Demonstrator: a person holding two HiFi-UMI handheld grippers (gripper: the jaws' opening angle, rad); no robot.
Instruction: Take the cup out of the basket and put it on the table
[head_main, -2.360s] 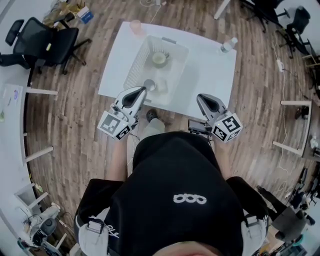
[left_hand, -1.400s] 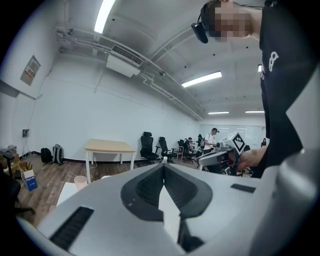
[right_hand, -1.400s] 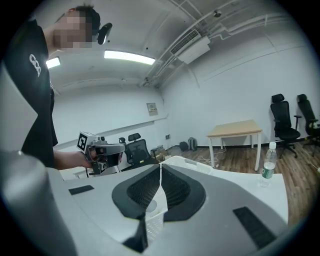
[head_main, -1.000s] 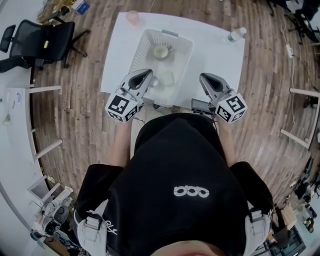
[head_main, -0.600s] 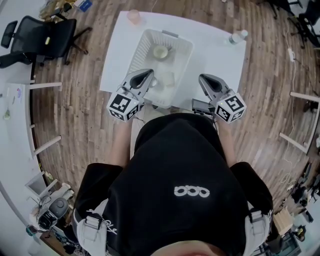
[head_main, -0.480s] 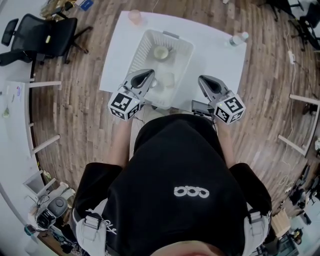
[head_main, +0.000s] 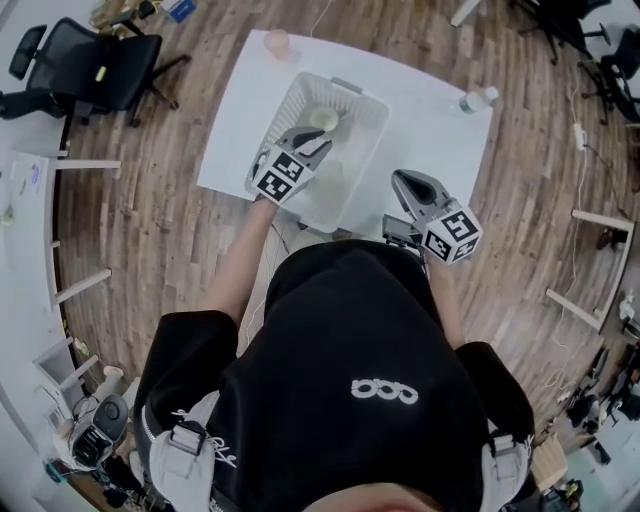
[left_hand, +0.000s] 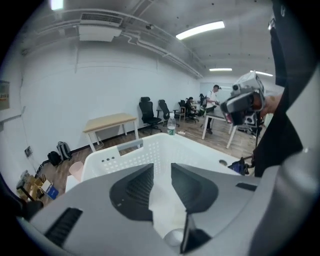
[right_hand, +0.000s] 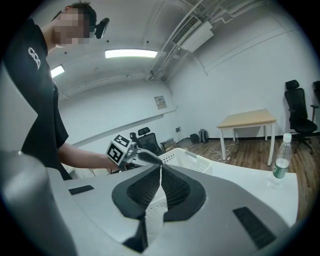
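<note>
The left gripper (head_main: 320, 138) points down into the white basket (head_main: 358, 175); its jaws have just been opening and stand a little apart (gripping nothing). The cream cup (head_main: 322, 118) sits in the basket just beyond its tips. The right gripper (head_main: 400, 181) hovers beside the basket, jaws together, empty.

Open-plan office: black swivel chairs (head_main: 105, 72), plain desks (left_hand: 111, 121), wood-plank floor (head_main: 150, 210), ceiling strip lights (left_hand: 202, 30).

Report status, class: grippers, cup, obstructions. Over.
Left gripper over basket, jaws just opened, nothing between them. Right gripper shut, empty, clear of basket. Cup in basket's far end, untouched. Nothing seen blocking it.
</note>
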